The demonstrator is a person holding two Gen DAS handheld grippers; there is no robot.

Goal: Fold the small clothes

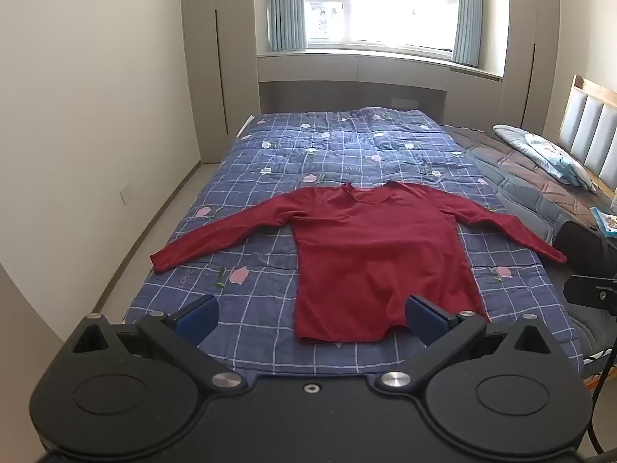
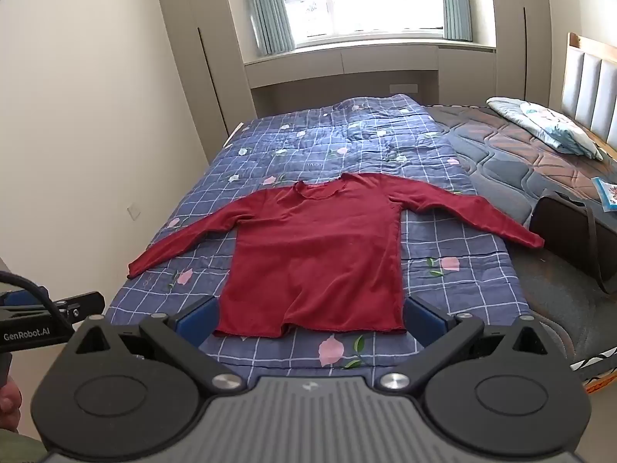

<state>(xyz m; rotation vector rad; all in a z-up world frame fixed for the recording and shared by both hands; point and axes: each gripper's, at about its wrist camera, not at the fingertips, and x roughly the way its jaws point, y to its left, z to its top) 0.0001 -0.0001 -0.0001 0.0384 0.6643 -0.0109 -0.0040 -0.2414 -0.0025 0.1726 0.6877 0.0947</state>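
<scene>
A dark red long-sleeved shirt (image 1: 378, 254) (image 2: 316, 254) lies flat and face up on a blue checked quilt (image 1: 331, 154) (image 2: 347, 142), sleeves spread to both sides, collar toward the window. My left gripper (image 1: 311, 318) hangs open above the near edge of the bed, its blue pads wide apart, the right pad over the shirt's hem. My right gripper (image 2: 310, 318) is also open, its pads framing the hem from above. Neither touches the cloth. The left gripper's side (image 2: 46, 316) shows at the left edge of the right wrist view.
The quilt covers the left part of a bed; a bare quilted mattress (image 2: 513, 154) lies to the right with a folded pillow (image 2: 547, 127) by the headboard (image 2: 590, 77). A dark bag (image 2: 570, 235) sits at the right edge. A wall runs along the left, a window behind.
</scene>
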